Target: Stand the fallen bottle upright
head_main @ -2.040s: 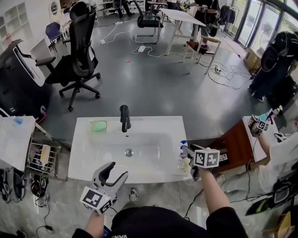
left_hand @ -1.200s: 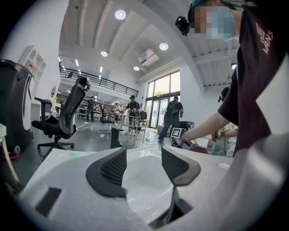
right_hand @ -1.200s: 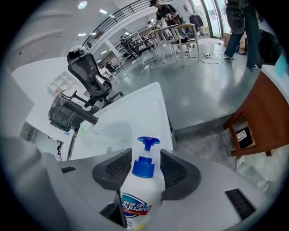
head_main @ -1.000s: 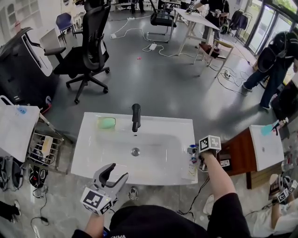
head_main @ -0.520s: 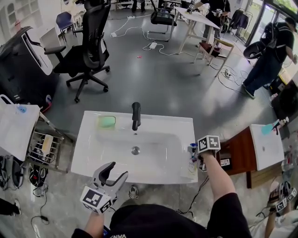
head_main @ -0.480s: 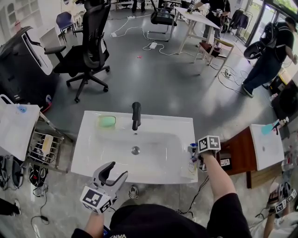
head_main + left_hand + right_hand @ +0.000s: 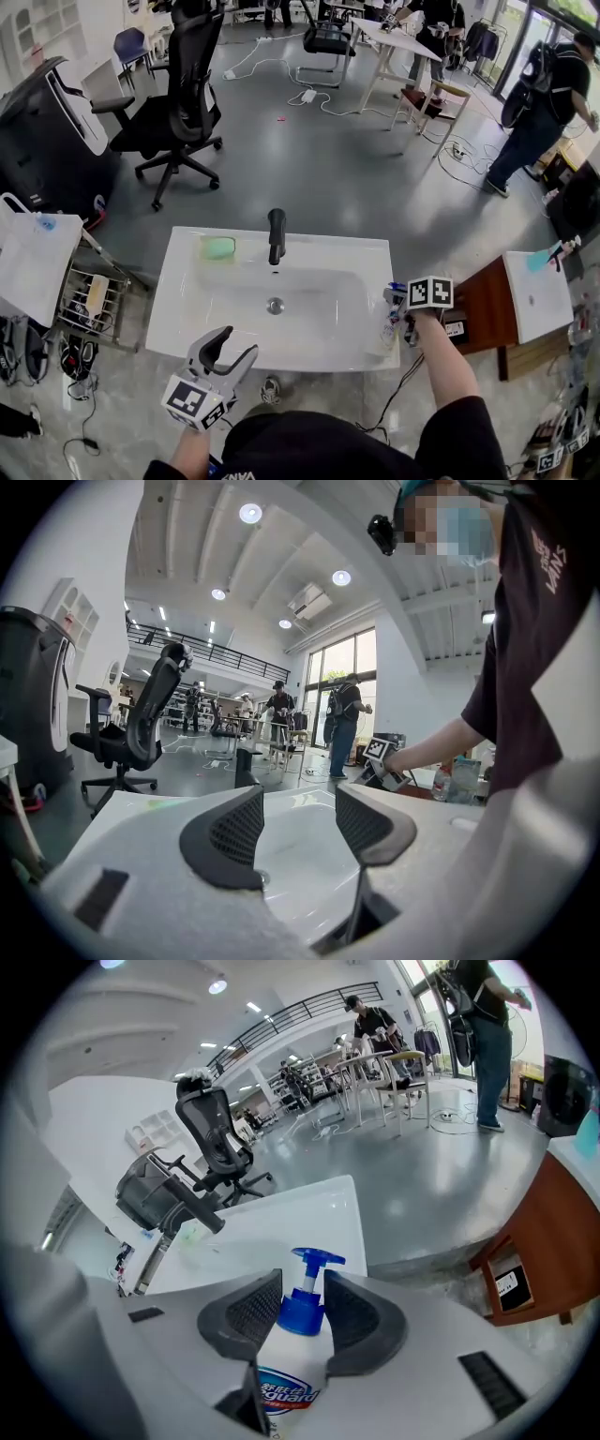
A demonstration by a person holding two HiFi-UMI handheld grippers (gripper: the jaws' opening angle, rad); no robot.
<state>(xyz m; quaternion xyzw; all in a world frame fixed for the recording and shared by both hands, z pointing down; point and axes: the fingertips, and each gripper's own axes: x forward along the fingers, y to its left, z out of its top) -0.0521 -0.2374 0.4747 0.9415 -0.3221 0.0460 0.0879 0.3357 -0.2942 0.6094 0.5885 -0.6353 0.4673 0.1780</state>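
A white bottle (image 7: 289, 1377) with a blue pump top and a blue-and-red label sits between the pads of my right gripper (image 7: 302, 1305), which is shut on its shoulder just below the pump collar. In the head view the bottle (image 7: 390, 325) hangs tilted over the right ledge of the white sink (image 7: 309, 255), with my right gripper (image 7: 399, 314) on it and the pump end pointing away from me. My left gripper (image 7: 231, 346) hovers at the sink's near edge. Its pads (image 7: 232, 832) stand open with nothing between them.
A black faucet (image 7: 276, 234) rises at the back of the basin, with a green soap (image 7: 218, 247) to its left. A wire rack (image 7: 89, 305) stands left of the sink and a brown cabinet (image 7: 487, 305) right of it. A black office chair (image 7: 178, 103) and a walking person (image 7: 539, 94) are beyond.
My right gripper has closed on the bottle lying on the right ledge and raised it a little, turning as it rose. The left gripper has stayed put.
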